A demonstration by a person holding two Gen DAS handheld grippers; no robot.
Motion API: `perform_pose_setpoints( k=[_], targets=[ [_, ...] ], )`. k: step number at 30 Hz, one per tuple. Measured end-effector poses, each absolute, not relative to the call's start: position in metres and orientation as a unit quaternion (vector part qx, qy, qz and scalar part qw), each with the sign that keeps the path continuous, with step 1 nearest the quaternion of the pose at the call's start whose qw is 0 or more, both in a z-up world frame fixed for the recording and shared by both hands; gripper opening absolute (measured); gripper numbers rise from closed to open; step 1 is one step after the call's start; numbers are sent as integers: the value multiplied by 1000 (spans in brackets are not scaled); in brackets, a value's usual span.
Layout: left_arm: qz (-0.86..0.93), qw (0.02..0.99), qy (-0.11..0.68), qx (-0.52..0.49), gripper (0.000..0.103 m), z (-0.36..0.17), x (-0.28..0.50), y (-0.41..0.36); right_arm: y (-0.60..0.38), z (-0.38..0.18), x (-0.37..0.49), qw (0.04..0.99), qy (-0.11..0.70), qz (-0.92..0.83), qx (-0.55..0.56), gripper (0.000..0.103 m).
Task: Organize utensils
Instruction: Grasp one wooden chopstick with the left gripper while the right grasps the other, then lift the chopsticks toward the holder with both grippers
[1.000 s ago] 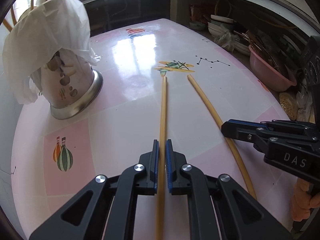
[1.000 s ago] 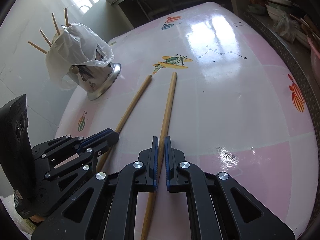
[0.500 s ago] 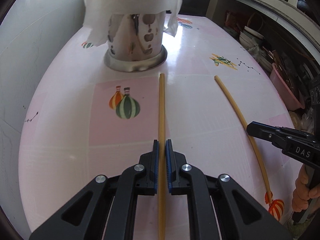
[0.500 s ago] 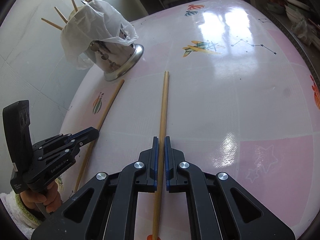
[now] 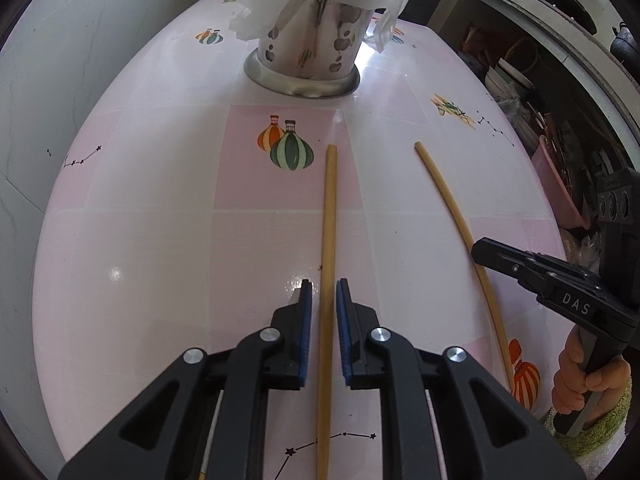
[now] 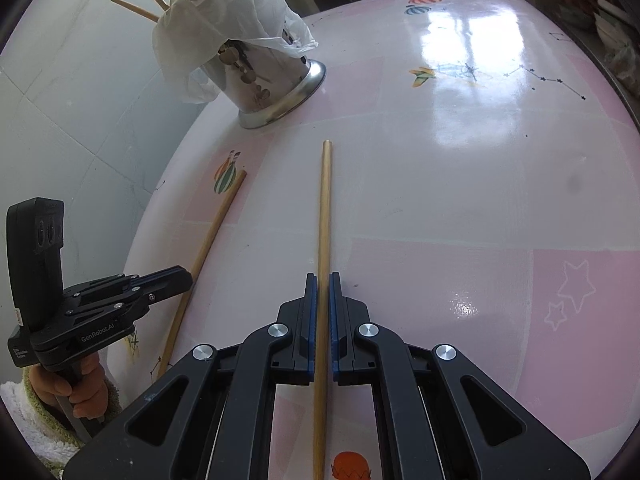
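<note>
Two wooden chopsticks lie apart on the pink patterned table (image 5: 160, 240). My left gripper (image 5: 320, 286) has opened a little around the left chopstick (image 5: 329, 216), with small gaps between the blue pads and the stick. My right gripper (image 6: 323, 278) is shut on the right chopstick (image 6: 324, 208), its pads touching it. The left chopstick also shows in the right wrist view (image 6: 212, 236), and the right chopstick in the left wrist view (image 5: 452, 204). A metal utensil holder (image 5: 308, 56) draped with a white plastic bag stands at the table's far side; in the right wrist view (image 6: 264, 80) several chopsticks stick out of it.
A white wall (image 6: 60, 100) borders the table on the left. Shelves with bowls and a pink basin (image 5: 560, 192) lie past the table's right edge. The right gripper's body (image 5: 560, 288) is at the right of the left wrist view.
Both chopsticks have been swung left toward the holder over the last second. The left gripper's jaws have parted from its chopstick. The right gripper stays closed on its chopstick.
</note>
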State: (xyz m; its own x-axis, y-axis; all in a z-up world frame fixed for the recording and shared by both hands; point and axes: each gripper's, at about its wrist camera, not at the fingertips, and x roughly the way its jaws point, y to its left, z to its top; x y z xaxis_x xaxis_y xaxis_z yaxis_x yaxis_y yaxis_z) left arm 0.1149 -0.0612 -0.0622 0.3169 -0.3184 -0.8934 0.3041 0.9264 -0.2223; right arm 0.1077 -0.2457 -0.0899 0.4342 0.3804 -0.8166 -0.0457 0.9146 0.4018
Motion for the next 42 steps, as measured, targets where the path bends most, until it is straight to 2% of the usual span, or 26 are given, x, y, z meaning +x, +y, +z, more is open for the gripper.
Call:
perform_pose_setpoints(
  k=[3,6,17,18,25,35,42],
  targets=[
    [-201,818,539,2,27,-55,123,-63,-247,-90,108,830,516,129,164,4],
    [-209,822,530,23,32,-50,134,-71,-247,-90,107,831,516,129,164,4],
    [-202,827,517,90,32,-63,172,-102,-248,-90,107,829,515,129,173,4],
    [-201,826,518,95,31,-64,174,-103,-247,-90,106,829,515,129,173,4],
    [-186,827,510,145,8,-70,178,-114,-248,-91,105,829,514,131,177,4],
    [-174,837,506,118,6,-67,177,-109,-247,-89,104,830,516,127,172,4],
    [-175,860,475,67,6,-40,168,-91,-244,-88,105,830,520,121,162,4]
  ],
)
